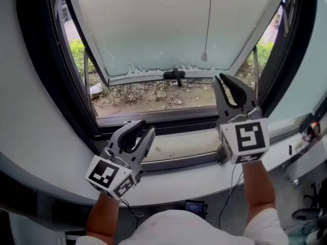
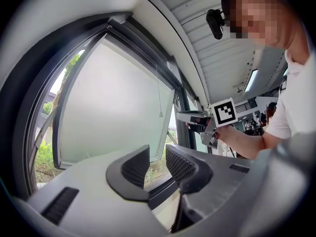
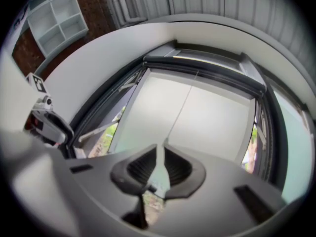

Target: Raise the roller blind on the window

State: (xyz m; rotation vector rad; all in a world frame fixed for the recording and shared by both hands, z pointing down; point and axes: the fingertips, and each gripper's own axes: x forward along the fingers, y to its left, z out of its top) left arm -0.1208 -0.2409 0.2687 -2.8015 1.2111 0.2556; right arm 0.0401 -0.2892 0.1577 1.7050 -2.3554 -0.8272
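The blind [image 1: 153,29] is hanging most of the way down the window [image 1: 46,86]. Its bottom bar [image 1: 148,77] is sitting a little above the sill [image 1: 184,180], so a strip of garden is showing under it. The job is looking like it is only just starting. A thin cord [image 1: 209,14] is hanging in front of the blind near its right side. Its little knob [image 1: 204,56] is dangling just above the bottom bar. The right gripper [image 1: 236,88] is reaching up toward that knob, most likely because pulling the cord is the way to lift the blind. Its jaws are sitting narrow, with only a thin gap between them. In the right gripper view the cord is lining up with that gap, just past the tips. In the head view the knob is hanging a bit up and left of the tips, so I am thinking nothing is being pinched yet. The left gripper [image 1: 144,128] is waiting low over the left part of the sill. Its jaws are standing wide apart and holding nothing, probably to keep out of the way. Next, the right jaws are going to need to close round the cord without bumping it and making it swing.
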